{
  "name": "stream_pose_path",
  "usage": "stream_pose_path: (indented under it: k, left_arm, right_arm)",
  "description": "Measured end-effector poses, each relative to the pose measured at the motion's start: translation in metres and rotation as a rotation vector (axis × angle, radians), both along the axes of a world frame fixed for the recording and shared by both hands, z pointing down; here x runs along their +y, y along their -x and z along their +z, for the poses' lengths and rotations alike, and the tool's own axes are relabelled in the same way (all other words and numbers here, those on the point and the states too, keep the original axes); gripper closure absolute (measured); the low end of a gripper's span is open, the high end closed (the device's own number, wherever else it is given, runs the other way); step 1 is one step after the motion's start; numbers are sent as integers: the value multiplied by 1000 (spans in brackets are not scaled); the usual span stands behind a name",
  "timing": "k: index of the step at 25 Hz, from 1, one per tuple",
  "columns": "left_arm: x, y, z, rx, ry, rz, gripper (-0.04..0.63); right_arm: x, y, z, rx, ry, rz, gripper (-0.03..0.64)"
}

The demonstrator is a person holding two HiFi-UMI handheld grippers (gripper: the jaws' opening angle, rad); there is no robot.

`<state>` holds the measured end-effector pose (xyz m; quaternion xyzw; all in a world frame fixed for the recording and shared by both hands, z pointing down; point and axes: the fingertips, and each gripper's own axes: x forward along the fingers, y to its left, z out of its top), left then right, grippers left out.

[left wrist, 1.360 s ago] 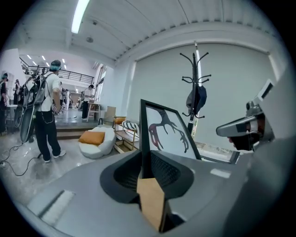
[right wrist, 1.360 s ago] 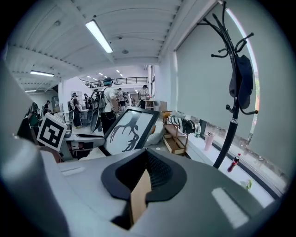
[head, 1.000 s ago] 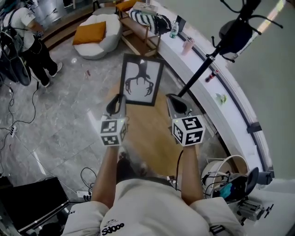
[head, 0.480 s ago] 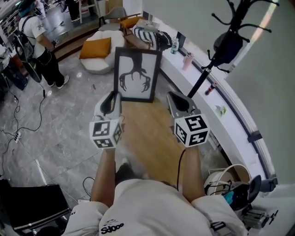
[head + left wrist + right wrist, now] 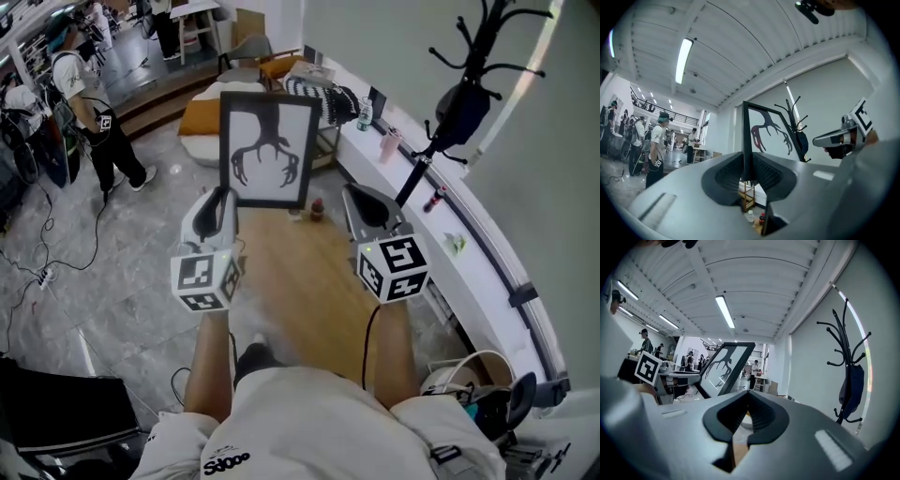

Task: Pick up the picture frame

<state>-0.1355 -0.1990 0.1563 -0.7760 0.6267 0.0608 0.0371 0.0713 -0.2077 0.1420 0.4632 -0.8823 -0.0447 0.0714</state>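
Observation:
The picture frame (image 5: 266,148) has a black border and a dark antler print on white. It hangs upright in the air, above the wooden floor strip. My left gripper (image 5: 219,208) is shut on the frame's lower left edge. In the left gripper view the thin black edge of the frame (image 5: 746,136) stands between the pads of my left gripper (image 5: 746,174). My right gripper (image 5: 367,208) floats to the right of the frame, apart from it. In the right gripper view the pads of my right gripper (image 5: 746,403) meet on nothing, with the frame (image 5: 725,365) off to the left.
A black coat stand (image 5: 469,75) with a dark bag rises at the right, beside a long white ledge (image 5: 450,234) holding small items. A small bottle (image 5: 317,208) stands on the wooden strip (image 5: 309,281). People (image 5: 98,122) and cables are at the left, a white beanbag (image 5: 202,117) behind.
Both grippers have risen, and the frame has come up with the left one. The frame now stands higher and more upright in the head view.

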Motion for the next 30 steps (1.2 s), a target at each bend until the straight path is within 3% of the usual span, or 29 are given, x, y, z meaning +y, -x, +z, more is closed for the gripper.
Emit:
stream_pose_path:
  k: [10,17,30]
  left_arm:
    - [39,11,-21,-7,-42,-26,520]
    - [50,11,-21,-13,-42,-29,520]
    - [54,24,-13,-23,-25,-48,520]
  right_arm:
    - [27,11,-12,27,-34,-34,614]
    - [38,17,-5,129,-51,-25,614]
    - [39,25,5,129,-25,-19,614]
